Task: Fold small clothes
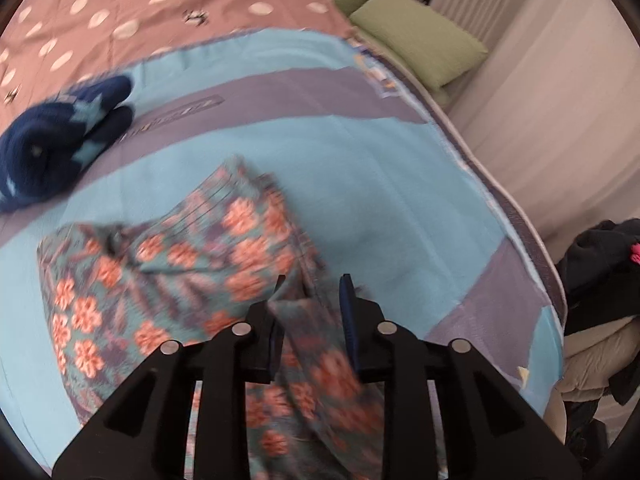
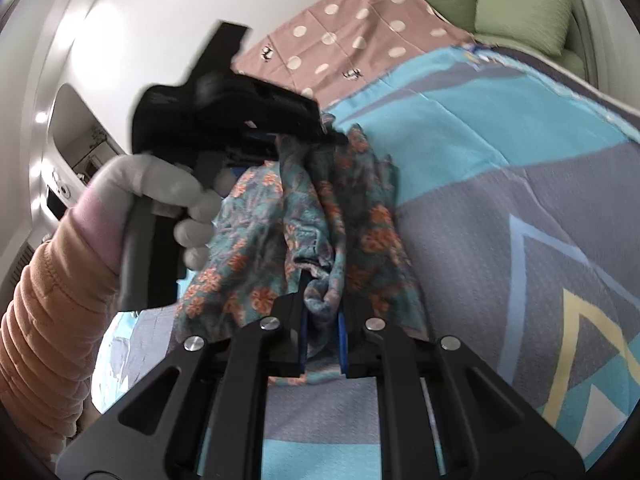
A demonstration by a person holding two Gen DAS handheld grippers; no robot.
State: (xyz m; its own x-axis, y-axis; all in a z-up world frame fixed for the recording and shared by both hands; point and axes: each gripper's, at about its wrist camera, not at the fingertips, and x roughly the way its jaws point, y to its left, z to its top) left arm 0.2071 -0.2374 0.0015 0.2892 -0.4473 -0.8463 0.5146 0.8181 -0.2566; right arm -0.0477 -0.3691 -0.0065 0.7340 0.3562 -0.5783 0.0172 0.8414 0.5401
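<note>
Bare bedspread (image 1: 380, 168) right — socks (image 1: 60, 136) left

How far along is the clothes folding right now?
Done: a navy star-patterned piece sits bundled on the bedspread. In hand: the floral garment, pinched by the right claw; the left claw stands open over it. Left: finishing its fold.

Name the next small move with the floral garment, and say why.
Probably lower the right gripper toward the bedspread and lay its pinched bunch flat. The floral garment hangs crumpled from it, while the left gripper has parted its jaws, cloth loose between them.
</note>
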